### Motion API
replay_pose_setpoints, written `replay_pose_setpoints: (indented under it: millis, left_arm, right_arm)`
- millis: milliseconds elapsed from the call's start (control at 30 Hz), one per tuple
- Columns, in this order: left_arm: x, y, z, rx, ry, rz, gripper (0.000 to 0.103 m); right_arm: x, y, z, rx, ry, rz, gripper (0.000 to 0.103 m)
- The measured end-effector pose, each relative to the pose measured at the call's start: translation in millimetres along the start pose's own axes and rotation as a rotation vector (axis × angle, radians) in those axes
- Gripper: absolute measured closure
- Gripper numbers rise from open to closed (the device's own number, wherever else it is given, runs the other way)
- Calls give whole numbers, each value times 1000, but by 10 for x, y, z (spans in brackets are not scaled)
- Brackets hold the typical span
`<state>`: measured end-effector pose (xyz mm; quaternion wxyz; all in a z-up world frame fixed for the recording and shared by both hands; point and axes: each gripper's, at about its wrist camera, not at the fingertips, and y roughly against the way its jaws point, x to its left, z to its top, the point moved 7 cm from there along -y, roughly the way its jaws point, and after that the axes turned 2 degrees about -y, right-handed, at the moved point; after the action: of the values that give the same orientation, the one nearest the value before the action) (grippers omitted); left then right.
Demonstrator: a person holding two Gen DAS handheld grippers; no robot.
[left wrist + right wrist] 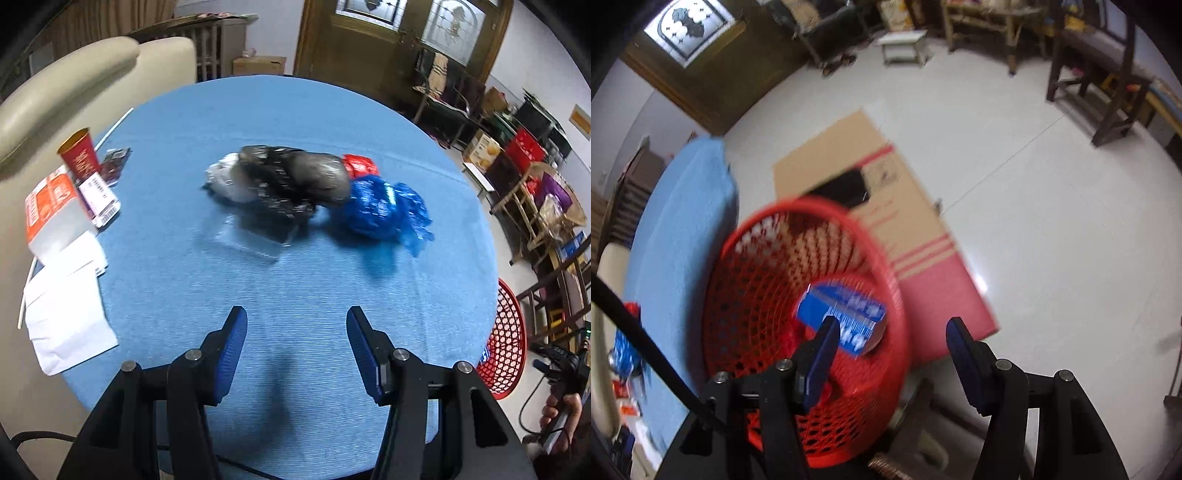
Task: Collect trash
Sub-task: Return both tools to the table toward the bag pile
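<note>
Looking down from the left wrist: left claw (296, 319) standing wide, nothing between its blue pads, hovering over bare blue table (295, 288) in the lower middle of the frame. Ahead, in mid-frame, a heap of trash: white wad (226, 178), black plastic bag (291, 179), red wrapper (360, 165) and crumpled blue bag (384, 206), all touching, with a clear flat piece (255, 236) lying just in front of the black one. Nothing standing between claw and heap. Over at the left edge: red paper cup (80, 155) upright, a dark packet (115, 162) just beside it, orange-and-white box (51, 218), a barcoded box (99, 197), white paper sheets (68, 317) hanging off the rim. Cream sofa (74, 85) filling the upper left. At the right edge, only a slice of the red mesh basket (506, 343) past the table rim, plus a hand (561, 413) at lower right.

Switching to the right wrist: right claw (892, 325) also open, empty, poised above that same basket (768, 332), now seen right down inside, with a blue packet (842, 314) lying at its bottom, partly behind the left pad. Flattened cardboard box (886, 206) on the pale floor just behind the basket. Table shrunk to a blue strip at the left. Heavy blur here.
</note>
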<state>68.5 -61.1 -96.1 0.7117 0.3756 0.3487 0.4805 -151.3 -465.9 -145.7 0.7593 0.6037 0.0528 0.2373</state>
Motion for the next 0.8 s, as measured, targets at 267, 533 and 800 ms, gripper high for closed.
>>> replay_pose_setpoints:
  millis: [267,533,800]
  left_arm:
    - [252,-11,-73,3,52,13,46]
    - [377,7,-89,-8,70,10,46]
    - [501,-19,-61,-2,83,10,46]
  right_arm:
    - [465,631,295,-212,117,63,39]
    - [1806,732,-116,-195,422,263,39]
    - [3088,448,-671,-57,652,417,39]
